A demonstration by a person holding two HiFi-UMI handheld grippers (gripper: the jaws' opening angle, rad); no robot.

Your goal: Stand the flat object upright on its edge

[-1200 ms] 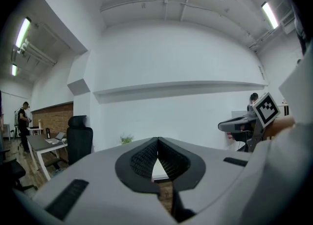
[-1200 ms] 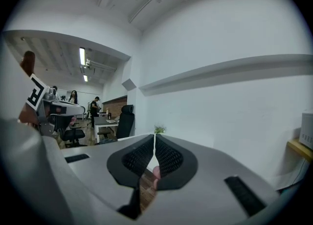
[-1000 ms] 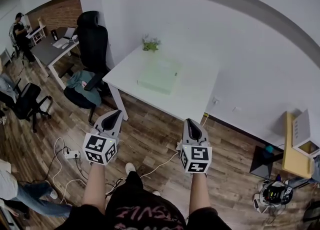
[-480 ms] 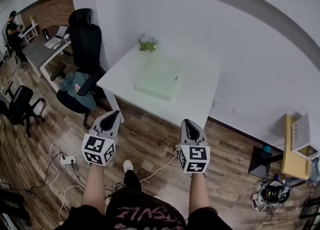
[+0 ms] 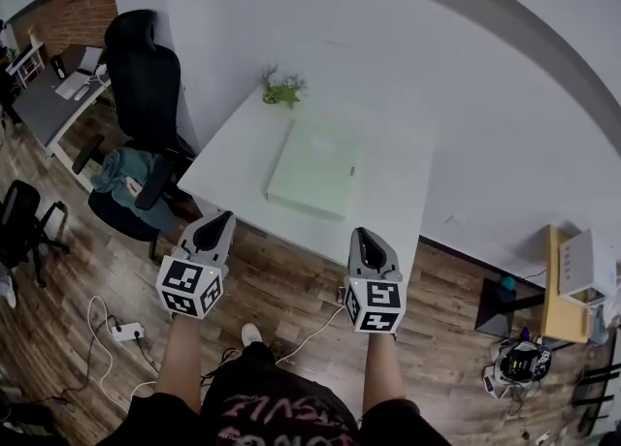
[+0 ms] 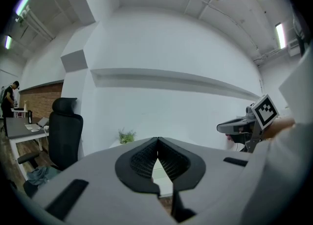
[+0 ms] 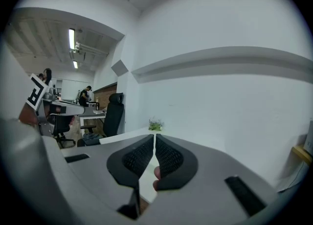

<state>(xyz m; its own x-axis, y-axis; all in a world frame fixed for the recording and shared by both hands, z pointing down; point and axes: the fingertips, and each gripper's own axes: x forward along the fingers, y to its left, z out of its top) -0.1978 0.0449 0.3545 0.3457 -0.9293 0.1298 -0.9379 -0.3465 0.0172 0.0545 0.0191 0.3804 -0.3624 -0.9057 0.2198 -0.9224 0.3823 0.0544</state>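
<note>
A black high-backed office chair (image 5: 136,56) stands at the left end of the white rectangular counter (image 5: 228,158). The left gripper (image 5: 224,216), grey with a marker cube, is held above the wooden plank floor (image 5: 291,284) near the counter's front edge. Its jaws are pressed together with nothing between them. A small green potted plant (image 5: 281,91) sits at the counter's far edge. The pale green flat square board (image 5: 315,171) lies flat on the counter beyond both grippers, and neither touches it. The right gripper (image 5: 361,234), at the counter's front edge, is likewise closed and empty.
</note>
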